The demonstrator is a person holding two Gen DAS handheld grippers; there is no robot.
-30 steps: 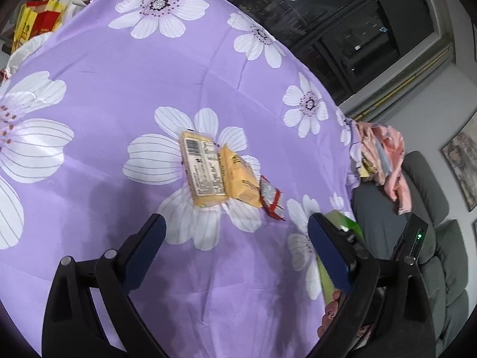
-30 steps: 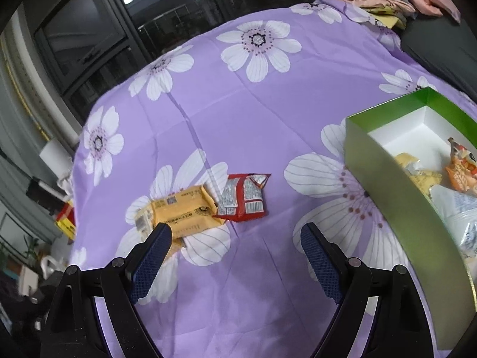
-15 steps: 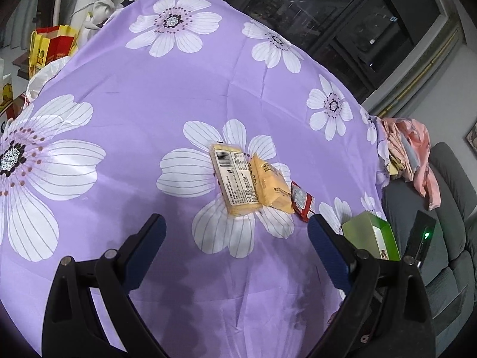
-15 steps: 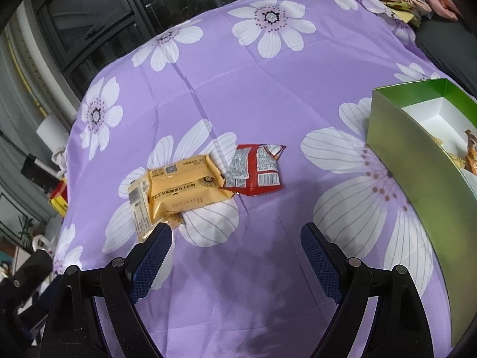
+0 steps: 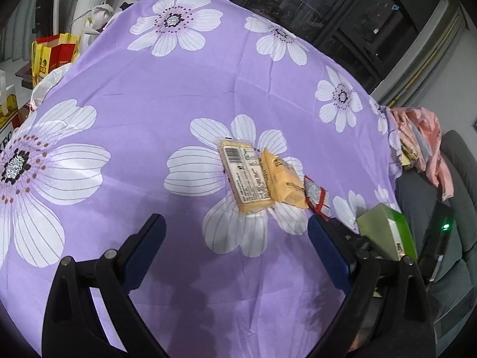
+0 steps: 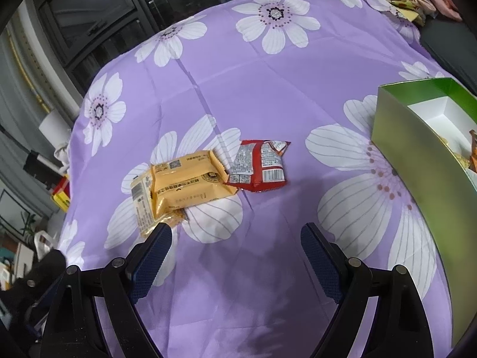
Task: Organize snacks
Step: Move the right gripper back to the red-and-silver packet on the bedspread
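Right wrist view showed the right gripper with jaws wide apart, empty, poised above the purple floral cloth just short of three loose snacks: two overlapping yellow packets and a red packet touching them. Green box sat to the right, some snacks already inside. Left gripper likewise spread, holding nothing, yellow packets ahead. Judged step: reaching for the next pickup. Next move calls for lowering over one packet, likely the red, and closing on it.
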